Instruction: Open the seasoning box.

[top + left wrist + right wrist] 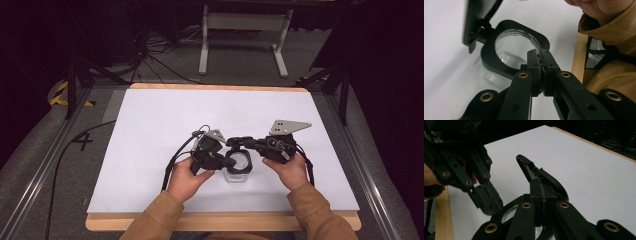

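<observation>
Both forearms in tan sleeves came in from the near edge of the white surface (160, 115), hands angled toward each other so that the 2 hand-held grippers met over 1 clear glass jar (237, 170) standing near the front middle. The left hand-held gripper (222, 161) reached in from the left, its jaws drawn narrow and pinched on the rim of the jar's black collar (499, 67); in the left gripper view the pads pressed that rim between them. The right hand-held gripper (235, 142) lay nearly level from the right, jaws clamped tight on the black hinged lid (536, 173), which stood raised on edge above the jar's mouth.

The jar's lower body was hard to make out through the glass and partly hidden by the collar and jaws. In the right gripper view the lid's lower edge was cut off behind the jaws, and the jar showed as a sliver of rim. The right hand (287, 172) was partly covered by its gripper.
</observation>
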{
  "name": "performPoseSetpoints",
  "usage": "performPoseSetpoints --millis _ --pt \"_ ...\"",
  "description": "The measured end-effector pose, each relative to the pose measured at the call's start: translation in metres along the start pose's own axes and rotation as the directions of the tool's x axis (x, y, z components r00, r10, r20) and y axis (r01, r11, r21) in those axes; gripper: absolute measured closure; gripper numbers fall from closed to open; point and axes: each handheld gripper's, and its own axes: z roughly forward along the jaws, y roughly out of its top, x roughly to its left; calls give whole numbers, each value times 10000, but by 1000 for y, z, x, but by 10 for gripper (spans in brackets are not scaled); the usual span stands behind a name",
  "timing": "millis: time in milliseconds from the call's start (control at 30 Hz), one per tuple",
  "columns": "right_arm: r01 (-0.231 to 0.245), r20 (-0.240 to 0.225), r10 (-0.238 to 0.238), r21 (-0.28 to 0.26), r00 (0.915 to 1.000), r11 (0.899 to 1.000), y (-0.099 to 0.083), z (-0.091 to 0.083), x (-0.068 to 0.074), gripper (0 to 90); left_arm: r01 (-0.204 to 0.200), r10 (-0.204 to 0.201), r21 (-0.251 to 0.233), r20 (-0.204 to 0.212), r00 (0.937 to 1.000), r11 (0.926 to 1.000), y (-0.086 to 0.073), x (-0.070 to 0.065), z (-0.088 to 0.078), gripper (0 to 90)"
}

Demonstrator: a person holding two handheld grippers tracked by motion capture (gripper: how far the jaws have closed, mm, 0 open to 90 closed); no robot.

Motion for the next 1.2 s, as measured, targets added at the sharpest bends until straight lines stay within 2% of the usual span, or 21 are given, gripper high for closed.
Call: performPoseSetpoints --millis 167,233,367,533,600,800,933,1033,1133,1200 --pt "-142 86 143 -169 9999 9998 1 2 -5 895 -17 19 234 -103 9999 9997 0 -2 6 874" --pt "-183 133 186 -206 9997 9996 2 4 -6 895 32 -31 186 -70 10000 9998 -1 -2 6 877" --pt "-217 275 225 -266 9994 9994 2 8 -10 895 -176 182 221 -296 9994 9996 0 -4 7 893" --pt "-697 125 704 -512 9974 9963 2 12 -18 895 -231 241 263 -364 9990 9994 0 -5 7 895" --pt "-724 181 735 -557 9971 9958 2 13 -19 895 -240 249 258 -354 9991 9994 0 -5 7 895" --pt "-632 671 671 -581 9955 9963 1 18 -21 895 -274 278 172 -258 9993 9995 -1 -3 7 897" --pt "-381 952 438 -605 9945 9974 0 18 -18 895 -283 287 162 -234 9993 9995 -1 -3 7 896" --pt "-527 916 579 -585 9941 9969 0 16 -16 894 -183 186 174 -205 9996 9997 -1 -3 7 894" --pt "-572 814 619 -597 9948 9966 -3 7 -15 894 -115 118 124 -275 9996 9999 -1 -1 4 862" --pt "-498 868 533 -418 9948 9979 -7 0 -14 894 -52 55 100 -326 9995 9999 -1 1 2 858"
